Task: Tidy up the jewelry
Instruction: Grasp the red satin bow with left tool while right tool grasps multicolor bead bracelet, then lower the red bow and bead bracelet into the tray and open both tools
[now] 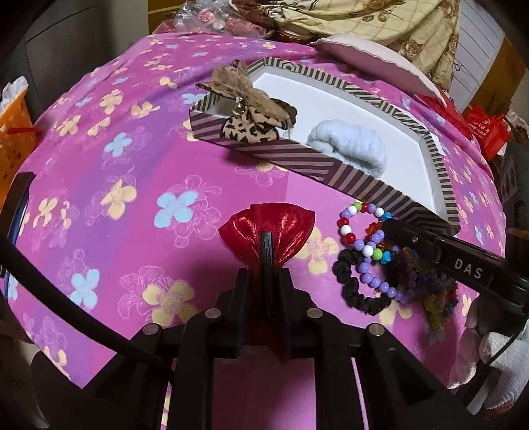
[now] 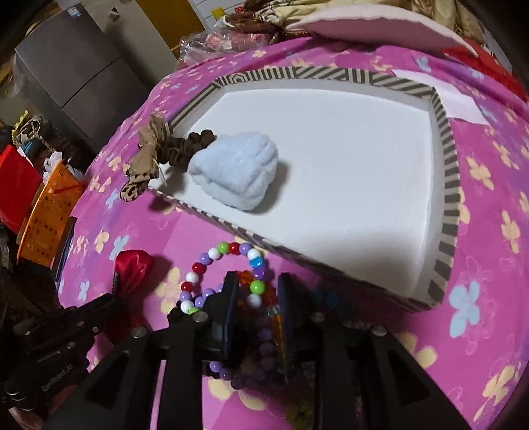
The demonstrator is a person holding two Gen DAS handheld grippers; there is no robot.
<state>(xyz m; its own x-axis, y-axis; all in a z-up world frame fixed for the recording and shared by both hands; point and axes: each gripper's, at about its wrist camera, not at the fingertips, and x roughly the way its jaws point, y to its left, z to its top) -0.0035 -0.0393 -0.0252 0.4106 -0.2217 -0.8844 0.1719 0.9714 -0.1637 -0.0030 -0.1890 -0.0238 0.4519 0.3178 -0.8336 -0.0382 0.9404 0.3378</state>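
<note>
My left gripper [image 1: 264, 270] is shut on the clip of a shiny red bow [image 1: 267, 228], which rests on the pink flowered cloth [image 1: 132, 205]. My right gripper [image 2: 258, 278] points down into a pile of bracelets and stands open. A multicoloured bead bracelet [image 2: 211, 254], orange beads and purple beads lie between its fingers. In the left wrist view its tip [image 1: 390, 228] touches that bracelet [image 1: 347, 231], beside a black scrunchie [image 1: 350, 284]. The striped box [image 2: 449, 185] holds a light blue fluffy scrunchie [image 2: 234, 172], a brown scrunchie [image 2: 185, 147] and a leopard bow [image 2: 142, 165] on its rim.
An orange basket [image 2: 49, 215] stands off the cloth's left edge, with a grey cabinet [image 2: 66, 66] behind it. A pale pink pad [image 1: 373, 63] and a plastic bag [image 1: 211, 16] lie beyond the box. A white-gloved hand [image 1: 496, 364] holds the right gripper.
</note>
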